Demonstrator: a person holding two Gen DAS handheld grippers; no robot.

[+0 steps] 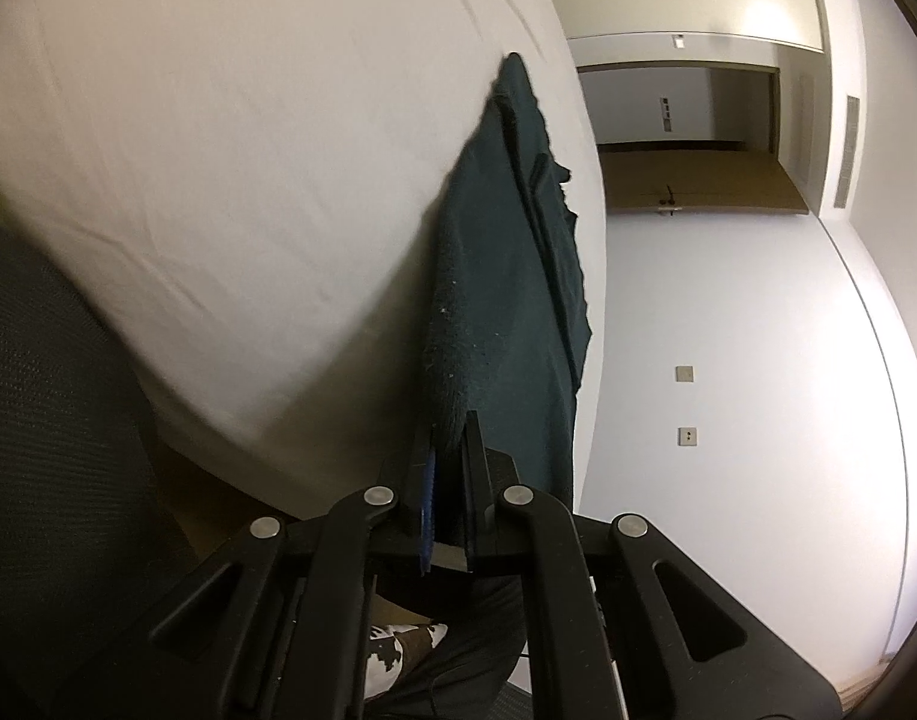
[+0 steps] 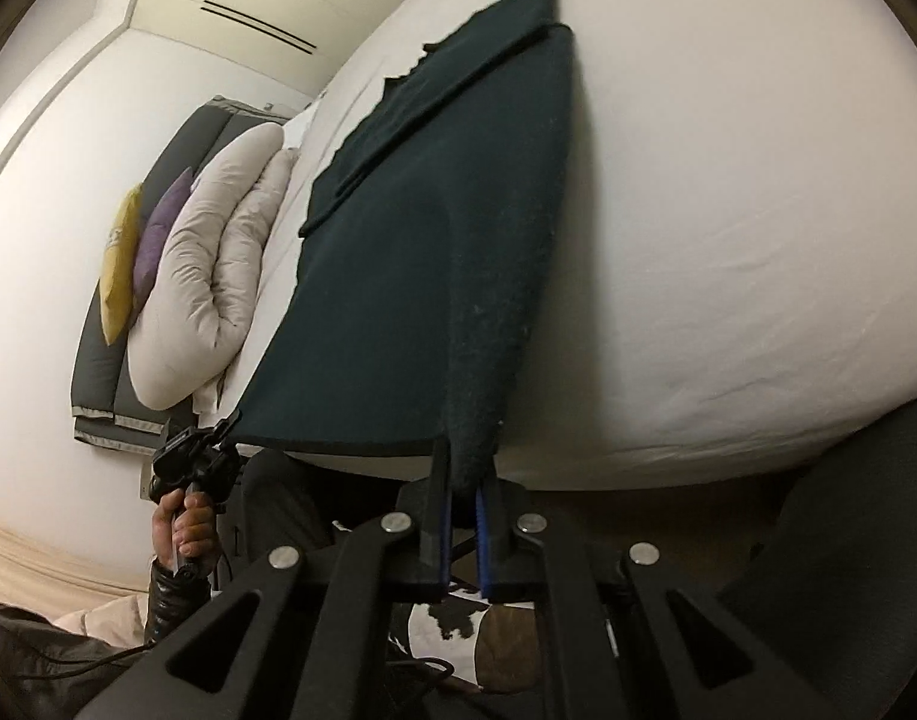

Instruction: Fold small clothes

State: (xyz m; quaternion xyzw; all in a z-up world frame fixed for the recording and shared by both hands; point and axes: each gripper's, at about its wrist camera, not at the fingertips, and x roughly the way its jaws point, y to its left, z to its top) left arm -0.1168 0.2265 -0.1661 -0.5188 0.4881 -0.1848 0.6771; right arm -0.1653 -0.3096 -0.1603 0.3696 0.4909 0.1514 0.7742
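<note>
While the white bed (image 2: 728,210) spreads ahead of both grippers, we see the dark green garment (image 2: 410,276) stretched over its near edge. Our right gripper (image 2: 465,468) is clamped on one near corner, and our left gripper (image 1: 449,438) is pinched tight on the other.

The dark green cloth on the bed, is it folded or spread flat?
Partly folded: the dark green cloth shows an extra layer doubled over near its far end.
</note>
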